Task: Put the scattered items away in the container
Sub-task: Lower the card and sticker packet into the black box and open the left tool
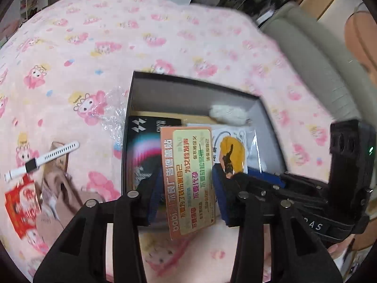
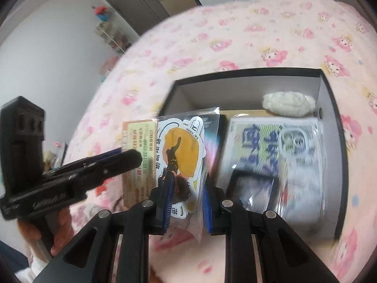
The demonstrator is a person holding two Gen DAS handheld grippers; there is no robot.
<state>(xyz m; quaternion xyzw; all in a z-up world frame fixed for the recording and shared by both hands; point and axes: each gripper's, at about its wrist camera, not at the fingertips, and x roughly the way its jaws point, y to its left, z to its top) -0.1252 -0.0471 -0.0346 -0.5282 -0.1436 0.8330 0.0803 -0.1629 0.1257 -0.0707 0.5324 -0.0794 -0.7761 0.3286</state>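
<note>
Toward the bed's point(image 1: 165, 35) left edge, a white watch point(image 1: 42, 159), a red packet point(image 1: 22, 207) and a pink garment point(image 1: 61, 195) were left outside. An orange card point(image 1: 188, 179) was pinched in the left gripper point(image 1: 187, 184), part-closed, above the box's point(image 1: 132, 108) near edge. A bagged sticker point(image 2: 181, 155) was clamped in the narrowly set right gripper point(image 2: 188, 202). Several items were already lying inside; tidying seemed partly done.
</note>
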